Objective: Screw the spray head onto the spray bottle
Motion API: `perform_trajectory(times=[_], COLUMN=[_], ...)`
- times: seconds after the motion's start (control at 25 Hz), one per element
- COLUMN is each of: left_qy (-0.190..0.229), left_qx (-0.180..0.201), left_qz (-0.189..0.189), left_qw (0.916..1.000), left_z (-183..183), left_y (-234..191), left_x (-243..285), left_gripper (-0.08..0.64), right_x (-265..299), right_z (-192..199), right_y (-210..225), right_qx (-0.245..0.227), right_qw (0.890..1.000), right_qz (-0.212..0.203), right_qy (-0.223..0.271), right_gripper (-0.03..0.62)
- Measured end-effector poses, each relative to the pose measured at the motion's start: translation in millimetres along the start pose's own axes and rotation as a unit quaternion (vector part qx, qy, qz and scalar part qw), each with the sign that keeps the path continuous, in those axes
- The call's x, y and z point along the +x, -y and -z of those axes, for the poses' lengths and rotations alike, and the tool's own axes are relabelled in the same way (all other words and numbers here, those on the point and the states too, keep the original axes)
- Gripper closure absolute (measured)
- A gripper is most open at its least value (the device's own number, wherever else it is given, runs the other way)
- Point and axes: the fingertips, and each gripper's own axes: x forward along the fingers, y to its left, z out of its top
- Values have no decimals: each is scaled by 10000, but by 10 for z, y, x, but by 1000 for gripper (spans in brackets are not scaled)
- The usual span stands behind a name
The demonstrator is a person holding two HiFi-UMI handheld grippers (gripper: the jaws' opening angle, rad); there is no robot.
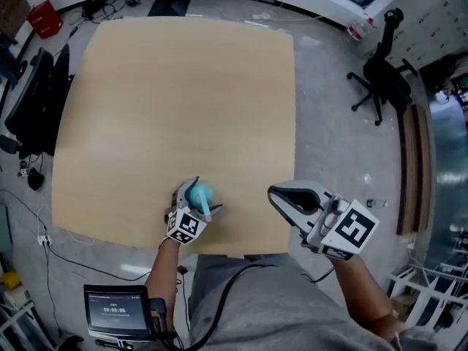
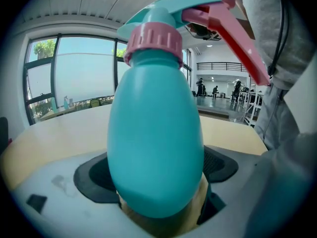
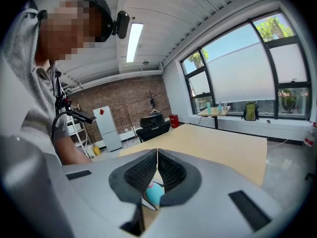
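One spray bottle [image 2: 153,133], one spray head [image 2: 198,9], two tools, left tool [image 1: 197,197], right tool [image 1: 271,191], one table [image 1: 183,86]

We find the left gripper [image 1: 191,196] clamped on the spray bottle [image 2: 154,148], one jaw on each side of its body. The right gripper [image 1: 273,191] holds nothing, its jaws pressed together and pointing toward the left one. Both forearms reach forward from the torso, and both grippers tilt slightly downward.
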Motion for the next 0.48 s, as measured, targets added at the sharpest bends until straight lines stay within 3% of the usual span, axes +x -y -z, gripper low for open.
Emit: perform_trajectory(times=[0.16, 0.32, 0.36, 0.48], left_qy=[-187, -240, -222, -161], left_qx=[-137, -36, -57, -152], left_qz=[230, 233, 207, 131], left_qw=[9995, 9994, 9995, 9997], left_z=[126, 114, 97, 83], left_y=[261, 168, 145, 73], left_x=[-129, -85, -48, 34], left_gripper=[74, 90, 129, 130], right_x=[13, -5, -22, -1], right_z=[111, 12, 15, 73], right_y=[-198, -246, -237, -232], right_qx=[113, 125, 116, 54], right_qw=[9998, 9999, 9999, 9999], right_qz=[-75, 62, 88, 98], right_qy=[-153, 79, 44, -127], right_gripper=[585, 586, 585, 584])
